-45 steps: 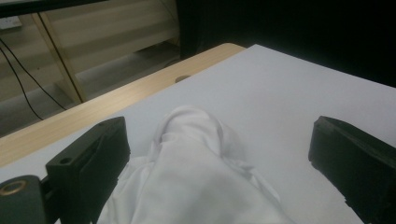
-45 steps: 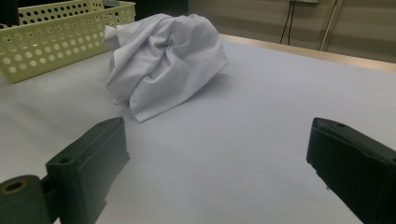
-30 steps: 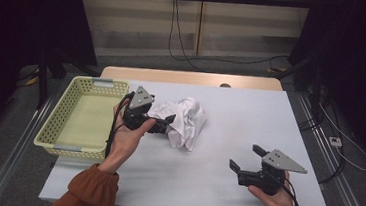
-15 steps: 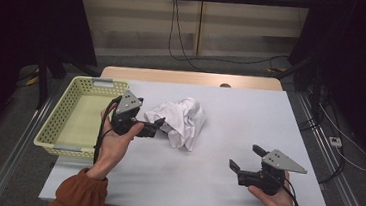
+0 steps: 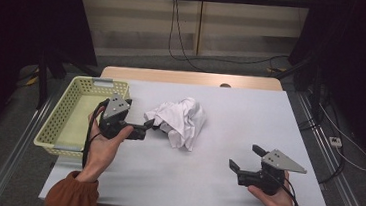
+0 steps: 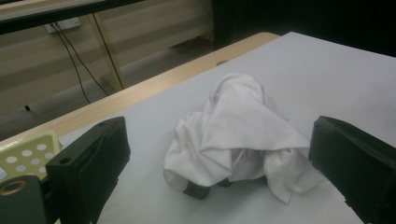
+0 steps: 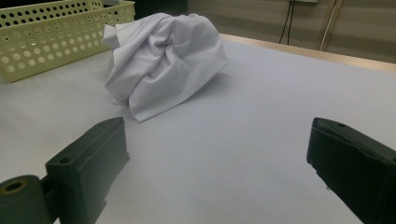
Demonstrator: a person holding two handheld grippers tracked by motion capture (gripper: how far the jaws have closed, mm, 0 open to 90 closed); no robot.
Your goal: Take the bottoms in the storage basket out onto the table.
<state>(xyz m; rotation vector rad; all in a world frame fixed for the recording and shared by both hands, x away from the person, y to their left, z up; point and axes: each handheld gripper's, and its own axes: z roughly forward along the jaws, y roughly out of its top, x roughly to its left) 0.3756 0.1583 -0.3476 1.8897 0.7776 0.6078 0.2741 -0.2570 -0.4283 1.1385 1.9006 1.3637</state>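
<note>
pale grey covers the surface [image 5: 279,121], with a wooden strip along its far edge and dark curtains on either side of the room. a crumpled white cloth [image 5: 179,120] lies on it, just right of the yellow basket [image 5: 64,117], which sits at the surface's left edge.

the left gripper [image 5: 143,127] is held between basket and cloth, its tips just at the cloth's left fringe; whether they touch it cannot be told from above. in the left gripper view the cloth [image 6: 238,140] sits straight ahead, between the two black jaws, which stand wide apart and hold nothing. the heap runs roughly from its near-right end to its far-left end, so its longer side lies across the line of the jaws rather than along it. the right gripper [image 5: 246,159] rests in the hand well to the right of the cloth and nearer the person, its jaws also wide and empty. so the left hand is plainly the nearer one, and i judge the next move to be a short push forward and a close on the fringe.

the left gripper view shows something dark tucked under the cloth's near edge, which the high view hides; what it is cannot be told. the right gripper view shows the cloth [image 7: 163,60] from its other side, as a tall folded mound, with the basket [image 7: 51,37] behind it and bare surface between it and those jaws.
</note>
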